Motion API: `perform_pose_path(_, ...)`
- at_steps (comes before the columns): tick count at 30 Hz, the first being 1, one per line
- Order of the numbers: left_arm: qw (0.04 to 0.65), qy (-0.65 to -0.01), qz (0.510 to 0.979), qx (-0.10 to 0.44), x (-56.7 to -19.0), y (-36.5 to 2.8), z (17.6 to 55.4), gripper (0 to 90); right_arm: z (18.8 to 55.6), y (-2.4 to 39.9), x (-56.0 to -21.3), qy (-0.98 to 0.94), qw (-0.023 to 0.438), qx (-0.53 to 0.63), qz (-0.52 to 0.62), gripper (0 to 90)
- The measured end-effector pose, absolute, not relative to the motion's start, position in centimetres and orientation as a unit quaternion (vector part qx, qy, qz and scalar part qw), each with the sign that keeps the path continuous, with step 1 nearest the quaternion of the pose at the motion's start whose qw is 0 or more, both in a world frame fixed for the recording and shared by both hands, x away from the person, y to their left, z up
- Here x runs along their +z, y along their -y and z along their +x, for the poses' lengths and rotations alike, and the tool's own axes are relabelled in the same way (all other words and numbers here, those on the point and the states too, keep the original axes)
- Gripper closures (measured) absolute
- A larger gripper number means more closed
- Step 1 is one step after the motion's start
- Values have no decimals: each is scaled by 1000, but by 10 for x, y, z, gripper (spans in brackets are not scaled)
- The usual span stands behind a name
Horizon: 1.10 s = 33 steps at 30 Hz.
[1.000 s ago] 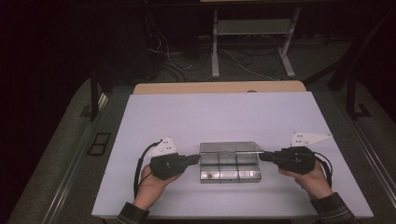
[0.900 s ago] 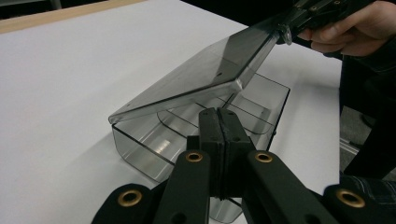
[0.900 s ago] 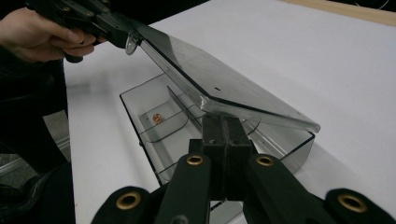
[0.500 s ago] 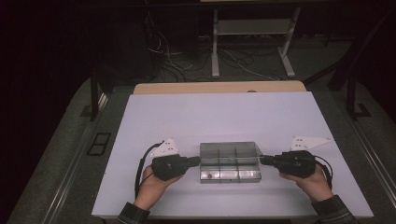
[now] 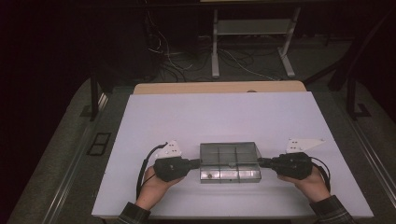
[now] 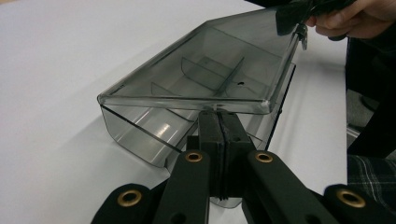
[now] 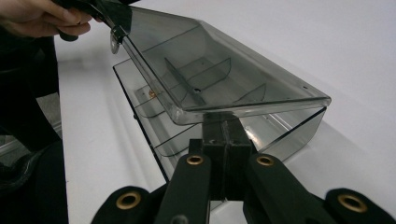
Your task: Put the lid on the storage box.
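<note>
Between the two tools — box (image 5: 229,162) lengthwise, left gripper (image 5: 192,163) pressed together under the lid (image 6: 205,70) at one end, right gripper (image 5: 262,162) likewise opposite.

table (image 5: 219,116): bare beyond box | compartment box (image 5: 229,162): blocks centre, claws at both ends

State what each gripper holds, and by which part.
Both hold the smoky clear plastic compartment box by its hinged lid: the left gripper is shut on the lid's left end edge, the right gripper on its right end edge.
</note>
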<state>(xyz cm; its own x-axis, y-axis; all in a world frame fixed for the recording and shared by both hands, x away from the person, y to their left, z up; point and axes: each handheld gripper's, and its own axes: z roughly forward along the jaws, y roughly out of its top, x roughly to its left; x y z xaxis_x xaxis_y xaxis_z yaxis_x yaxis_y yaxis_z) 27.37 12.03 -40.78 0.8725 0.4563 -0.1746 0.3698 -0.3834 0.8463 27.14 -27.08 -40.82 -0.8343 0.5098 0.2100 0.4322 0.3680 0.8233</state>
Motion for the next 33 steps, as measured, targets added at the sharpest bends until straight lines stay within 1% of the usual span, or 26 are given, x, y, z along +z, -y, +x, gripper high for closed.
perform_pose_path(9,482,-249,839,41,-413,-119,276,882,274,271,-414,-833,41,471,289,893)
perform_pose_path(21,451,-243,857,52,-418,-117,277,883,276,269,-421,-847,44,445,288,893)
perform_pose_path(33,435,-246,865,57,-422,-115,278,883,277,269,-425,-854,46,428,292,893)
